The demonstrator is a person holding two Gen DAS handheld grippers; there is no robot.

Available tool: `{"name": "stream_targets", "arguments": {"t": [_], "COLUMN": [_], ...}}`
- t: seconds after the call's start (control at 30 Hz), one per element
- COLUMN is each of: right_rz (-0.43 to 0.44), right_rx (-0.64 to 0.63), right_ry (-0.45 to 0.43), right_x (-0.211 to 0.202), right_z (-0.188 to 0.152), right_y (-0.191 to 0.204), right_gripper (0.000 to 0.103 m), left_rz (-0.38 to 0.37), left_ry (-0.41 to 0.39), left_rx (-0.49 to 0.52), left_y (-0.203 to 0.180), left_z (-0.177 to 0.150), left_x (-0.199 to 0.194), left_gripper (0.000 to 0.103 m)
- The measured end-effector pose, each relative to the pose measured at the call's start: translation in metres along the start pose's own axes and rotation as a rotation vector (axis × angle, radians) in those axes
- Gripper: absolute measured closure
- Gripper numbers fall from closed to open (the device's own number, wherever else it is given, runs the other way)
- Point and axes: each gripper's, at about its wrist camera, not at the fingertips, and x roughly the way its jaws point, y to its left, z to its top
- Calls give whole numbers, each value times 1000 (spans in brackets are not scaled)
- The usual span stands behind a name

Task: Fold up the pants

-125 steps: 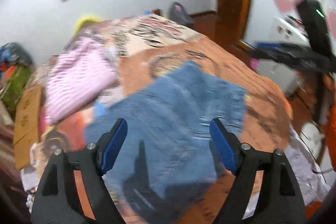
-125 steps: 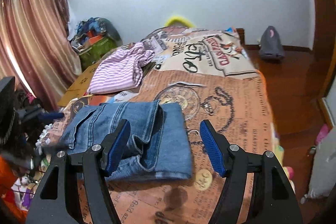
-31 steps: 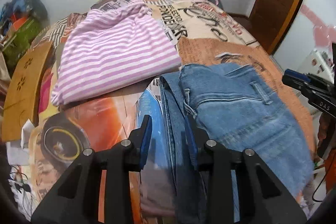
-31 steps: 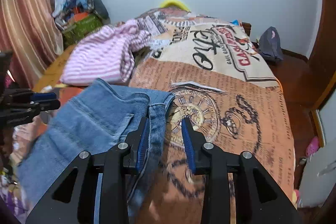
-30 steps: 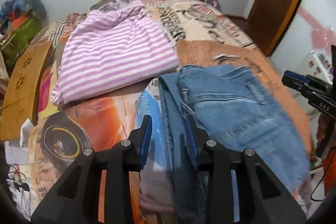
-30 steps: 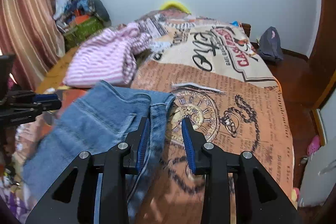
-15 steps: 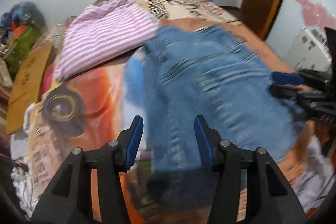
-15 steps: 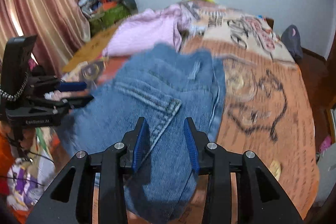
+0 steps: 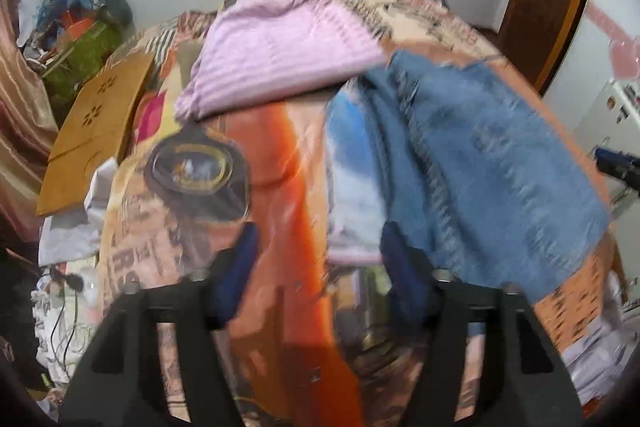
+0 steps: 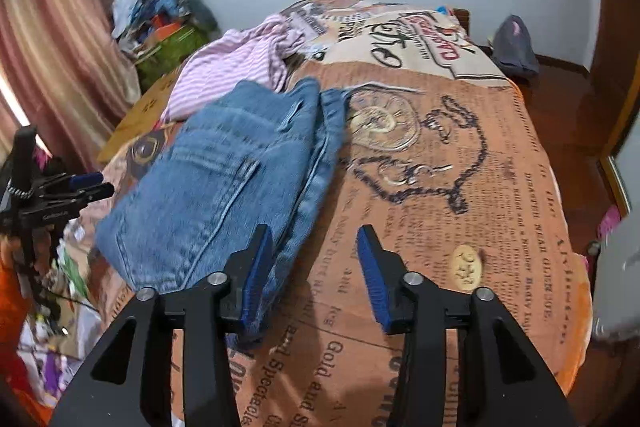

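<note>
The blue jeans (image 10: 224, 179) lie folded flat on the printed bedspread (image 10: 440, 187), waistband toward the far end. My right gripper (image 10: 316, 267) hovers at their near right corner; its jaws are opening, its left pad (image 10: 258, 267) sits over the denim edge without pressing, and only bedspread shows between the pads. In the blurred left wrist view the jeans (image 9: 488, 163) lie to the right of my left gripper (image 9: 320, 267), whose jaws are opening over bare bedspread (image 9: 280, 187). Each gripper shows at the edge of the other's view: the left gripper (image 10: 80, 187), the right gripper (image 9: 616, 163).
A pink striped garment (image 10: 236, 67) lies just beyond the jeans, touching their far end. A cardboard sheet (image 9: 92, 131) and a clutter pile (image 10: 168, 23) sit off the bed's left side. A dark bag (image 10: 514, 47) stands on the wooden floor at the right.
Both grippers were nearly shut on the jeans' edge a second ago. They have let go, widened and drawn back toward the near end of the bed, leaving the jeans lying folded.
</note>
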Motion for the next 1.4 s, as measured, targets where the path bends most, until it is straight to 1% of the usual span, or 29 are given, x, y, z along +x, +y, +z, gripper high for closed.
{"name": "stream_targets", "arguments": {"t": [0.03,0.07,0.1,0.13,0.17,0.2,0.3,0.37,0.53,0.6,0.67,0.77,0.83,0.9,1.03,1.1,1.2,1.27,1.4], "right_rz": [-7,-15,-24,-26,-22,-16,-4,4,44,57,91,138,165,184,258,279,299,314,340], "right_rx": [5,1,-13,-24,-36,-45,-62,-63,-35,-27,-10,10,9,7,33,38,21,18,16], "right_ry": [-7,-16,-31,-43,-55,-64,-68,-50,41,76,104,115,126,141,179,184,185,188,200], "right_x": [-3,-6,-9,-10,-11,-11,-4,4,37,49,61,68,73,79,94,98,102,105,112], "right_z": [4,7,11,13,16,19,25,28,30,29,28,30,33,35,37,37,40,42,50], "right_y": [1,2,6,9,14,16,20,21,14,11,6,2,0,1,-2,-4,-2,-1,-1], "right_gripper": [54,49,45,43,36,31,26,25,24,24,24,19,19,17,15,12,9,8,8], "left_rz": [-2,-10,-17,-29,-41,-71,-120,-137,-171,-193,-211,-233,-259,-292,-367,-411,-500,-535,-563], "left_ry": [-28,-67,-86,-95,-97,-93,-59,-30,59,70,76,84,98,110,147,172,236,260,274], "left_rx": [1,9,19,27,31,38,37,31,38,29,15,11,9,-2,-36,-61,-107,-117,-84], "left_y": [-4,-9,-14,-20,-23,-29,-39,-43,-51,-51,-49,-48,-48,-47,-45,-42,-37,-37,-44], "left_z": [6,12,18,23,27,32,40,43,41,41,43,47,49,51,57,58,62,64,70], "left_x": [-3,-9,-11,-10,-10,-7,3,14,45,53,58,66,72,78,92,100,115,123,131], "left_gripper": [22,19,17,13,10,9,8,8,8,7,3,0,0,0,0,0,0,0,0]}}
